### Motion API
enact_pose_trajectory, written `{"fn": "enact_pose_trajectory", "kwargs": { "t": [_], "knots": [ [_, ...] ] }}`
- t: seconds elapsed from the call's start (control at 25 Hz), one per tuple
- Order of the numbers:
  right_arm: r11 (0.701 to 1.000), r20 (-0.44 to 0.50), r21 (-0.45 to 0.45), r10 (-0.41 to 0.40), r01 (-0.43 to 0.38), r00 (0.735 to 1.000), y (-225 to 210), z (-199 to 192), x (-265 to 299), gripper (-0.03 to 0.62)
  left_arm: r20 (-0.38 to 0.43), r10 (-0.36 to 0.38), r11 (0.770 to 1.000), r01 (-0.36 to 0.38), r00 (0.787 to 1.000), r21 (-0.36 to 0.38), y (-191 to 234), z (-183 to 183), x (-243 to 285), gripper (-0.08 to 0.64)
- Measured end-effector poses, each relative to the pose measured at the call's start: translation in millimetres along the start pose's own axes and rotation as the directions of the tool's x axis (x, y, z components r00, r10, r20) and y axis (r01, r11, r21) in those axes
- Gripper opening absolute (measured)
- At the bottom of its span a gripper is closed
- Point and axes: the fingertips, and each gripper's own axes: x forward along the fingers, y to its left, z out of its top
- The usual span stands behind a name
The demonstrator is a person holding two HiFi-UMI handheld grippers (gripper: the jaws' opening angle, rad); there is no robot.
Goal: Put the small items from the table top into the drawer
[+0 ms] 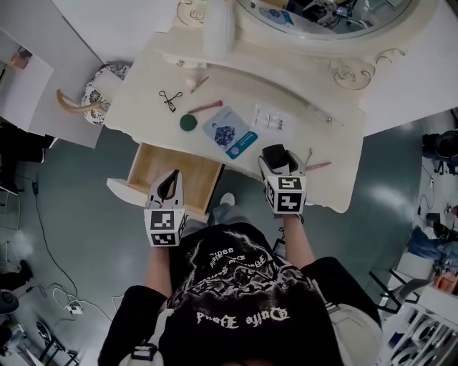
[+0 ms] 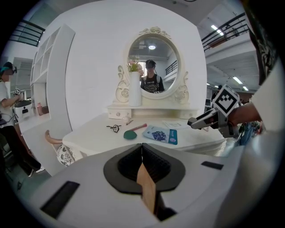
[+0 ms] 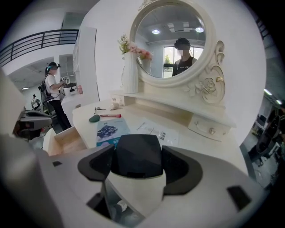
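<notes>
My right gripper (image 1: 276, 156) is shut on a small white bottle with a black cap (image 3: 136, 156) and holds it over the front edge of the cream dressing table (image 1: 143, 93). My left gripper (image 1: 169, 187) hovers shut over the open wooden drawer (image 1: 161, 163), with nothing in it. On the table top lie an eyelash curler (image 1: 170, 100), a green round puff (image 1: 188, 122) with a pink stick (image 1: 205, 107) beside it, a blue packet (image 1: 230, 133), a white sachet sheet (image 1: 272, 118) and a pink pen (image 1: 317, 166).
A tall white vase (image 1: 218, 27) and the oval mirror (image 1: 322, 18) stand at the back of the table. A patterned stool (image 1: 96, 91) sits left of it. Another person (image 3: 52, 91) stands far off to the left.
</notes>
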Motion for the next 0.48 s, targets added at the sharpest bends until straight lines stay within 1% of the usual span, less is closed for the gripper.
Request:
{"fn": "enact_pose_trajectory", "kwargs": {
  "t": [0.16, 0.32, 0.48],
  "knots": [
    [0.999, 0.006, -0.041, 0.034, -0.034, 0.999, 18.7, 5.2, 1.8, 0.334, -0.003, 0.018, 1.000, -0.018, 1.000, -0.009, 7.5, -4.7, -6.9, 0.015],
    [0.995, 0.005, -0.091, 0.050, -0.050, 0.999, 34.3, 9.6, 3.8, 0.334, 0.000, 0.039, 0.999, -0.039, 0.999, -0.022, 19.2, -9.1, -14.5, 0.015],
    [0.992, 0.010, -0.102, 0.077, -0.075, 0.997, 48.5, 14.7, 4.5, 0.334, -0.007, 0.060, 0.997, -0.060, 0.998, -0.043, 32.0, -14.1, -21.3, 0.015]
  ]
}}
